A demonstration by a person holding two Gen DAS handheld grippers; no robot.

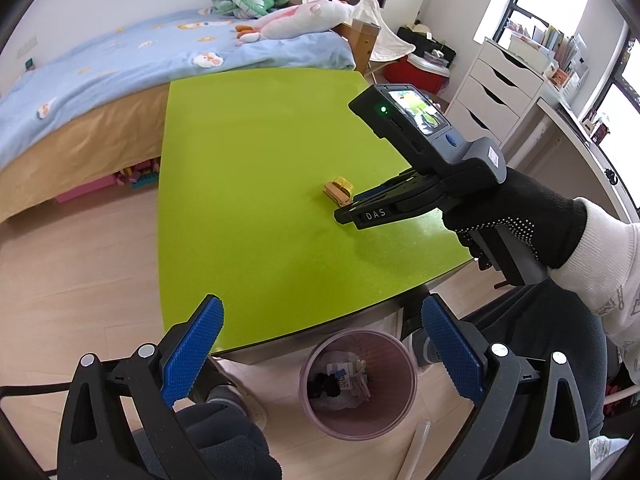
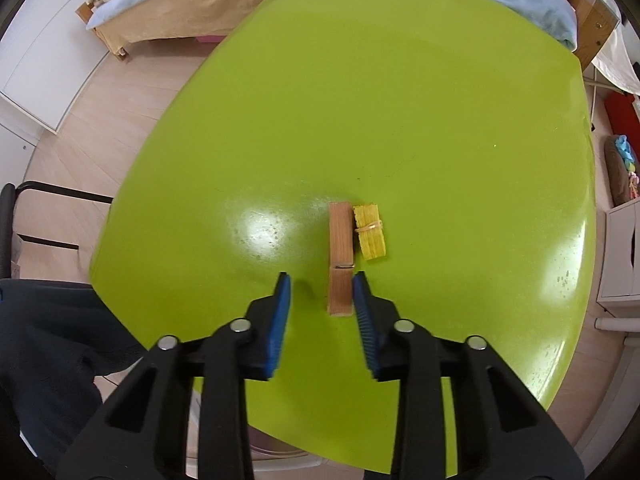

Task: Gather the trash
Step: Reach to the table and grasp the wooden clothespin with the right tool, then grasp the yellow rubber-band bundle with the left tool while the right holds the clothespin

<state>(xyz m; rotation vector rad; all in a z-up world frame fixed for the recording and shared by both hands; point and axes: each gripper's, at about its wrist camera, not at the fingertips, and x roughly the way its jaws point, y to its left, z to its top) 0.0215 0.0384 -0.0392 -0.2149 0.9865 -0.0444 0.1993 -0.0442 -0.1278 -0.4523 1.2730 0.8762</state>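
Your right gripper point(image 2: 322, 278) lines up on the wooden clothespin point(image 2: 340, 258).

Left gripper point(image 1: 322, 312), jaws apart and empty, waits above the trash bin point(image 1: 357, 384); at lower centre of the table point(image 2: 400, 100), your right jaws straddle the clothespin's near end, unclosed, with the yellow bundle point(image 2: 370, 232) just right.

Bright daylight glares off the table point(image 2: 256, 228) (fisheye-warped edges)

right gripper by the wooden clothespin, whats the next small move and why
Probably shut the right gripper on the wooden clothespin. Its jaws are open, and the clothespin's near end already lies between the fingertips on the green table, close to the right pad. The yellow bundle lies just outside the jaws, so it shouldn't get caught.
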